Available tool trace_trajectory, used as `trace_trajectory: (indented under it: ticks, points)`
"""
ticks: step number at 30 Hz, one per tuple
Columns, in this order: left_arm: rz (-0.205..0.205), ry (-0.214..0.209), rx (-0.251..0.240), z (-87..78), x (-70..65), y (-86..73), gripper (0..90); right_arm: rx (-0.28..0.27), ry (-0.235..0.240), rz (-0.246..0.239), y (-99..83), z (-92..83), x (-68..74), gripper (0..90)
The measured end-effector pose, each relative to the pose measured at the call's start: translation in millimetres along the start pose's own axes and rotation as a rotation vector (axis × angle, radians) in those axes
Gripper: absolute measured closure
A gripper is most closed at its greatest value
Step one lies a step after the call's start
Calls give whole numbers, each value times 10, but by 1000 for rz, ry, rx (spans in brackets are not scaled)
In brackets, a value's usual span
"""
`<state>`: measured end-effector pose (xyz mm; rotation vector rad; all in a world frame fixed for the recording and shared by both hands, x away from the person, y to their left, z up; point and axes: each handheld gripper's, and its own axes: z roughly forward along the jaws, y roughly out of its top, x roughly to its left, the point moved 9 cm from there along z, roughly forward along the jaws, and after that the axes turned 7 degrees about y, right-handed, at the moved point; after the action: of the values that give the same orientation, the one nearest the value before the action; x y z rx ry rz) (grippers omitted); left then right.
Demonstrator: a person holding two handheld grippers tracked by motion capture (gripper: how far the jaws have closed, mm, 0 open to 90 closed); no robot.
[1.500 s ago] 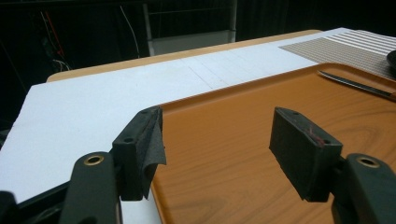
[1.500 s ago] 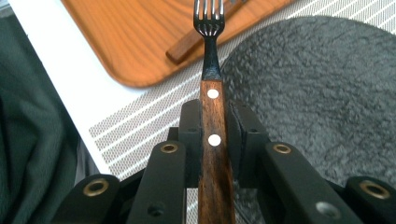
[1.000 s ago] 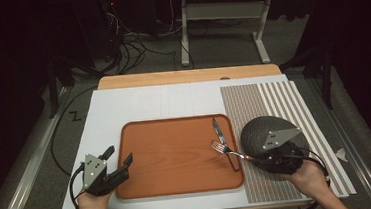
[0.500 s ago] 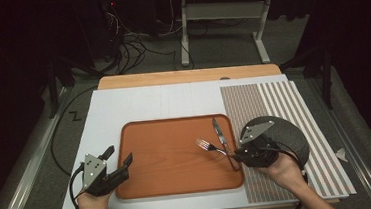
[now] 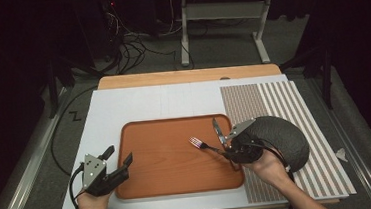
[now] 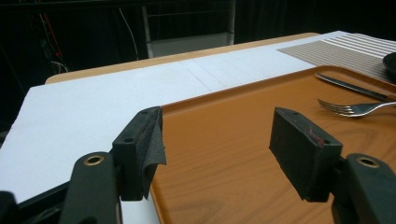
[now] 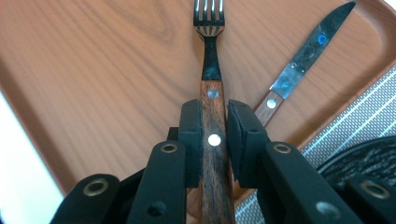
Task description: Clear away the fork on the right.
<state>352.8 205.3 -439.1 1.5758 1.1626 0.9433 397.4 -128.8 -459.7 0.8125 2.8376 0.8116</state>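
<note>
A wood-handled fork [image 5: 200, 144] is clamped by its handle in my right gripper [image 5: 226, 152], its tines pointing left, low over the orange-brown tray [image 5: 169, 178]. In the right gripper view both pads press the fork handle [image 7: 213, 116], with the tines [image 7: 208, 16] ahead. A knife [image 5: 218, 130] with a matching handle lies on the tray's right side, also seen as the knife [image 7: 303, 60] just right of the fork. My left gripper [image 5: 120, 166] rests open at the tray's front left corner, nothing between its pads [image 6: 140, 144].
A dark round plate [image 5: 284, 139] sits on the striped placemat [image 5: 273, 100] to the right of the tray, behind my right hand. The tray lies on a white board [image 5: 138, 105] with a wooden edge [image 5: 186, 76] beyond it. Cables and a stand lie on the floor past the table.
My right gripper has carried the fork leftward from beside the plate to over the tray's right half. The left gripper has stayed put.
</note>
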Motion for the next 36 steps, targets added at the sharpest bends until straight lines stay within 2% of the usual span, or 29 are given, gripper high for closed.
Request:
trace_trajectory:
  ticks: [11,21,36]
  points:
    - [-1,-2,1,0,-2,-1,349,19,-8,23,101,142,-26,784]
    - [-2,-4,0,0,-4,1,349,32,5,35,173,265,63,783]
    - [-2,-3,0,1,-4,1,349,52,26,22,192,420,175,782]
